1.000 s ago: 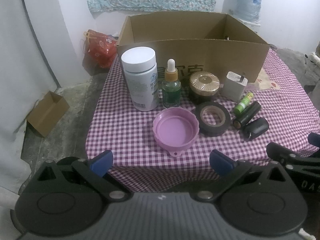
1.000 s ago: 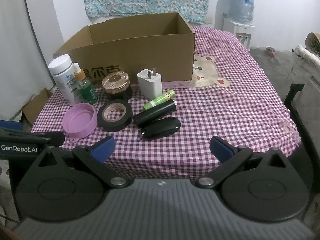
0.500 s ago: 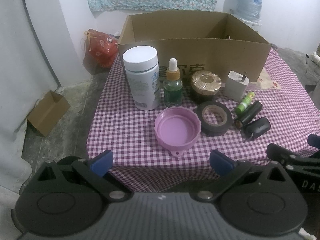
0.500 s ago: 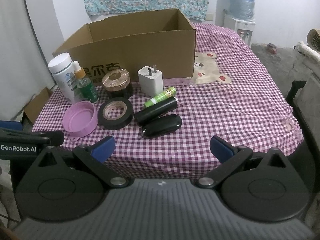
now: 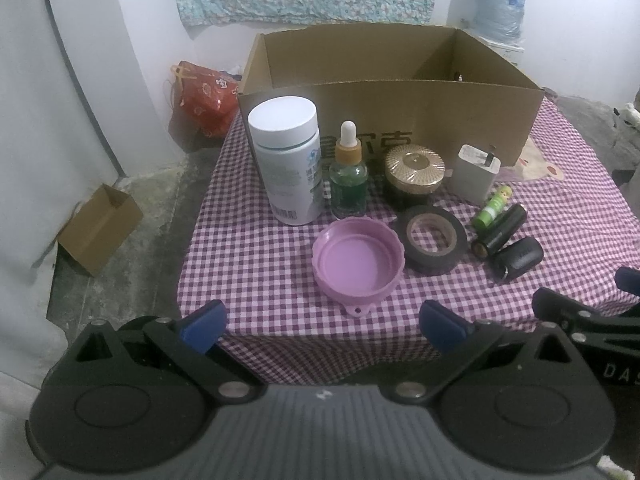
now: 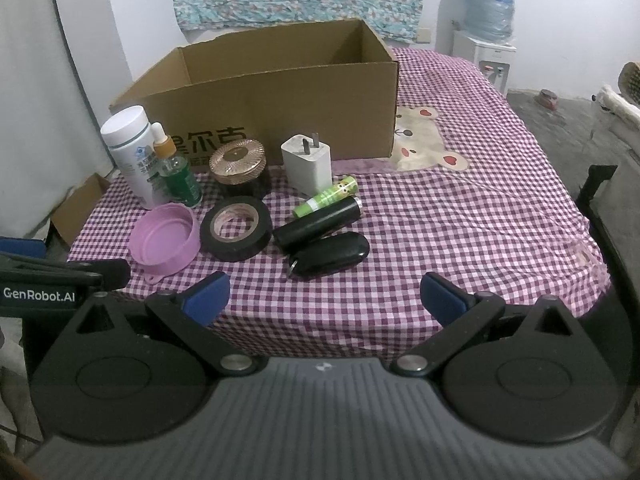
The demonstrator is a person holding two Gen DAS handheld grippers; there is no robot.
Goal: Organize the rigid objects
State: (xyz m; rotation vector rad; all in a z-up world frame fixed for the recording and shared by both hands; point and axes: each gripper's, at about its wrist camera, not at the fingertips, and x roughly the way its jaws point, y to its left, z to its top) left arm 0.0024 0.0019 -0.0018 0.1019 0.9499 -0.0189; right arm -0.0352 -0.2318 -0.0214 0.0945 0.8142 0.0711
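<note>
Both grippers, L (image 5: 322, 318) & R (image 6: 324, 294), spread wide, empty, short of counter (image 6: 460, 216) edge. Items clustered 12 o'clock, box (image 5: 400, 108) behind, nothing in yet. Risk I see: bottle (image 5: 285, 160) & dropper (image 5: 348, 176) touching, so grabbing one prob tips other; battery (image 6: 325, 197) may roll.

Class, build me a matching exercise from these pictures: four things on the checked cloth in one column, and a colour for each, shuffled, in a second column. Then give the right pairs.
Things:
1. tape roll
2. dropper bottle
3. upturned lid
4. plug adapter

Colours:
A. white
B. lilac
C. black
D. green glass with a white bulb

Pairs: 1-C, 2-D, 3-B, 4-A
</note>
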